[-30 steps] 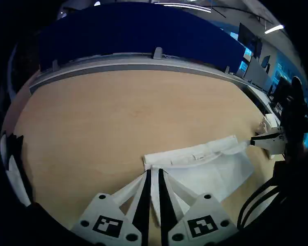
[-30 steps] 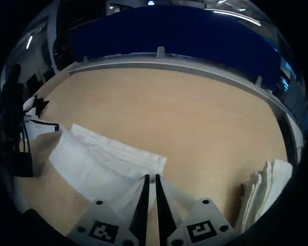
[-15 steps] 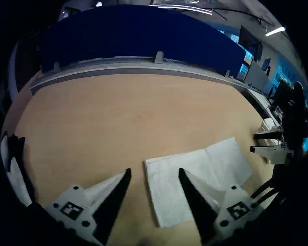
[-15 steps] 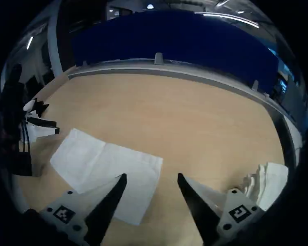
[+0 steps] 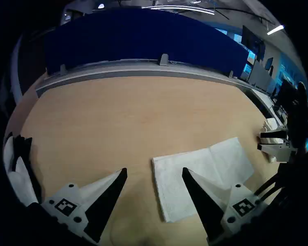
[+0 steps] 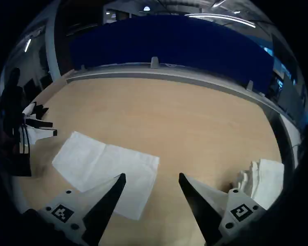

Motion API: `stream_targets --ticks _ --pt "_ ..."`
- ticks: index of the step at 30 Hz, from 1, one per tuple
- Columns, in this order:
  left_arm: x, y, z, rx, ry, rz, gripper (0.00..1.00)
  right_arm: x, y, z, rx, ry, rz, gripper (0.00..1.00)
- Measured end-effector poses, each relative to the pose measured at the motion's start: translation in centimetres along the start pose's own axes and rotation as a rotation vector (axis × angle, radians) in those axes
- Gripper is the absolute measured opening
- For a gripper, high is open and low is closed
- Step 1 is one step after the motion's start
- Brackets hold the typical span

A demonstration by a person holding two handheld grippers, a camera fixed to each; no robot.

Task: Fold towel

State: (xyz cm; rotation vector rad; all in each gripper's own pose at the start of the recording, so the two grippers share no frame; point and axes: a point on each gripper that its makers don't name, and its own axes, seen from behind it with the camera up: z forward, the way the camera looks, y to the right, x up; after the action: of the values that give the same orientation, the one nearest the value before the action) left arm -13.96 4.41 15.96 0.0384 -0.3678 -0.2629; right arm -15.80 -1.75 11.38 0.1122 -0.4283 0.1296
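A white towel lies folded flat on the wooden table, with a crease down its middle. In the left gripper view my left gripper stands open just above the towel's near left corner, holding nothing. In the right gripper view the same towel lies at the lower left, and my right gripper is open over its right edge. The right gripper also appears at the far right of the left gripper view, and the left gripper at the far left of the right gripper view.
A stack of folded white towels sits on the table to the right of my right gripper. More white cloth lies at the table's left edge. A blue partition with a grey rail runs along the far edge.
One second ago both grippers were shut on the towel's lifted edge. They have let it go and opened, and the towel now lies flat. Both grippers have drawn back slightly.
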Motion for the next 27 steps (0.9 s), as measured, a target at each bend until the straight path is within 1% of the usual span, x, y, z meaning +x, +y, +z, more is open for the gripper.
stream_targets --ticks 6,11,18,27 --pt "-0.1 -0.3 -1.3 0.002 0.006 -0.032 1.0 -0.3 -0.2 -1.2 -0.003 0.005 -0.002 1.0" --pt "-0.4 -0.4 -2.1 0.002 0.009 -0.046 1.0 -0.8 -0.3 -2.2 -0.007 0.006 -0.006 1.0" --pt "-0.7 -0.3 -3.0 0.004 0.012 -0.047 1.0 -1.4 -0.3 -2.7 -0.011 0.002 -0.013 1.0" --pt "-2.1 -0.9 -4.7 0.019 0.006 -0.041 1.0 -2.5 -0.5 -3.4 -0.008 -0.014 -0.031 1.0"
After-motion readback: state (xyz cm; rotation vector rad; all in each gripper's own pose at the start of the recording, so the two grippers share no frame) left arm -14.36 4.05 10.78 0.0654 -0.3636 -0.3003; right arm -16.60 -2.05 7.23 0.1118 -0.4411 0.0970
